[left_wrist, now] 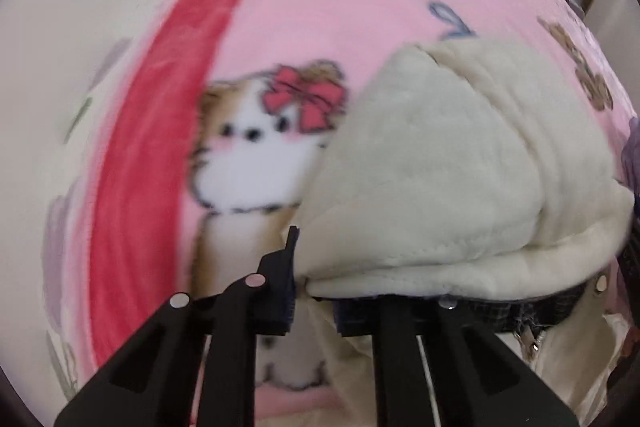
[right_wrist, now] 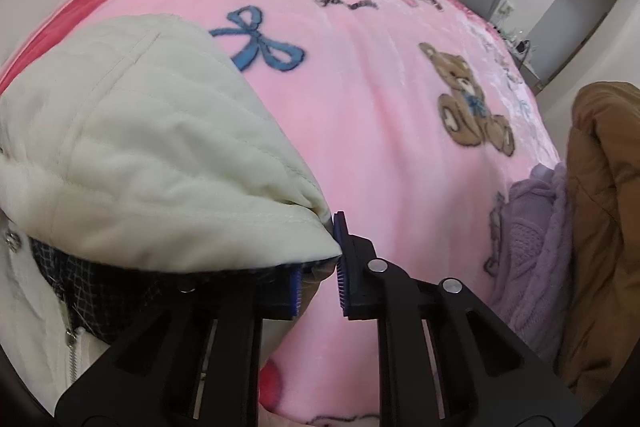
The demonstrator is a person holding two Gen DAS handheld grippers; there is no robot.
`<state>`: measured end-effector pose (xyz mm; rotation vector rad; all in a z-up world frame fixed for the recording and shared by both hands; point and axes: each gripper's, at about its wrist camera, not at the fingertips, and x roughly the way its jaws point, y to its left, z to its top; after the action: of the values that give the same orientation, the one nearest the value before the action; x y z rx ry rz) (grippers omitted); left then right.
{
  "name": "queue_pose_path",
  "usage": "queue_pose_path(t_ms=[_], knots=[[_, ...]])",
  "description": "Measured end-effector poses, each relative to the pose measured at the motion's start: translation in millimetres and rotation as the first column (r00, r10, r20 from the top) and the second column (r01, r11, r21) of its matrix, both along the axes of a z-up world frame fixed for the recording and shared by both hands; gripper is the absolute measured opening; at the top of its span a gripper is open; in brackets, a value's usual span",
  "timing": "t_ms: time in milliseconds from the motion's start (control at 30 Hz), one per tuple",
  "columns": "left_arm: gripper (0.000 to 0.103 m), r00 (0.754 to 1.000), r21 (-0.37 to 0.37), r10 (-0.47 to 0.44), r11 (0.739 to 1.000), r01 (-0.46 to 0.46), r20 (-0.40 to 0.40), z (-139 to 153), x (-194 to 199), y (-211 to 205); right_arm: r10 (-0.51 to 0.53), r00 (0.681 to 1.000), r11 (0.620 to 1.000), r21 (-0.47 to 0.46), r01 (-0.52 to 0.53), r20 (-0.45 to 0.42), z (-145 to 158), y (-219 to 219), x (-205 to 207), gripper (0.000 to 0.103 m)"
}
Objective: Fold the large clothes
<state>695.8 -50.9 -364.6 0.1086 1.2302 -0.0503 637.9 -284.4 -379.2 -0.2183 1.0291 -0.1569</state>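
Jacket: a cream quilted jacket (right_wrist: 132, 147) lies on the bed, on a pink blanket (right_wrist: 360, 87) printed with bears and bows; its dark checked lining (right_wrist: 92, 279) and a zip show along the near edge in the right wrist view.
Why it lies so: the padded cloth is doubled over, lining tucked beneath, which reads as a fold partly made; both hands hold the near edge at opposite ends, probably to carry that edge across evenly.
Left gripper (left_wrist: 314, 287): its fingers are drawn nearly together at the jacket's near left corner, where the stitched hem meets the lining; they appear to pinch that thin edge, though blur hides the contact itself.
Right gripper (right_wrist: 318, 279): the blue-padded fingers (right_wrist: 341, 267) stand close together with the jacket's right corner and a bit of lining between them, so they seem to grip it.
Jacket against fingers: in both views the bulk swells up and away beyond the fingertips, and only the hem reaches between them.
Other clothes: a lilac knit (right_wrist: 532, 235) and a brown garment (right_wrist: 600, 207) lie on the right of the bed, well apart from the jacket.
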Motion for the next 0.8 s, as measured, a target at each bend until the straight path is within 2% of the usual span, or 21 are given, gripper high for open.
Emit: queue_pose_path(t_ms=[67,133,233,267,300,333,400,500,533,567,633,700,767,800], knots=[[0.013,0.996,-0.007,-0.063,0.998,0.062,-0.066,14,-5,3,0.006,0.999,1.0,0.001,-0.006,0.038,13,2,-5,0.01],[0.013,0.988,-0.028,-0.125,0.992,0.123,-0.092,34,-12,11,0.026,0.997,1.0,-0.006,-0.025,0.068,26,5,-11,0.009],[0.013,0.975,-0.075,-0.197,0.979,0.19,-0.103,75,-21,23,0.045,0.991,0.998,-0.051,-0.039,0.122,47,9,-20,0.009],[0.013,0.97,-0.079,-0.22,0.974,0.213,-0.101,86,-23,22,0.038,0.99,0.998,-0.06,-0.03,0.137,53,8,-23,0.009],[0.013,0.959,-0.048,-0.266,0.964,0.262,-0.102,97,-25,18,0.027,0.988,0.998,-0.063,-0.017,0.154,59,6,-26,0.009],[0.013,0.945,0.009,-0.312,0.949,0.314,-0.101,98,-26,10,0.005,0.987,0.998,-0.063,0.005,0.161,64,1,-29,0.009],[0.013,0.888,0.155,-0.445,0.875,0.459,-0.118,90,-33,-11,-0.016,0.989,0.997,-0.072,0.027,0.146,63,-6,-31,0.009],[0.013,0.84,0.228,-0.508,0.81,0.541,-0.191,63,-33,-25,-0.014,0.994,0.995,-0.1,0.025,0.109,49,-11,-34,0.009],[0.013,0.836,0.219,-0.505,0.81,0.545,-0.212,53,-34,-26,-0.008,0.994,0.992,-0.121,0.021,0.109,46,-9,-35,0.009],[0.013,0.846,0.178,-0.493,0.831,0.527,-0.202,47,-32,-22,-0.006,0.995,0.989,-0.145,0.021,0.099,42,-7,-34,0.007],[0.017,0.883,0.095,-0.448,0.882,0.462,-0.137,43,-31,-12,-0.039,0.995,0.994,-0.097,0.048,0.091,41,-11,-33,0.007],[0.019,0.922,0.071,-0.378,0.921,0.384,-0.081,43,-35,-6,-0.076,0.993,0.997,-0.025,0.079,0.093,44,-18,-28,0.007],[0.03,0.973,0.034,-0.232,0.972,0.232,0.011,47,-42,2,-0.09,0.992,0.996,0.003,0.09,0.093,45,-19,-26,0.007],[0.05,0.983,0.011,-0.181,0.983,0.181,0.029,47,-46,4,-0.088,0.992,0.996,0.011,0.087,0.094,46,-18,-25,0.007]])
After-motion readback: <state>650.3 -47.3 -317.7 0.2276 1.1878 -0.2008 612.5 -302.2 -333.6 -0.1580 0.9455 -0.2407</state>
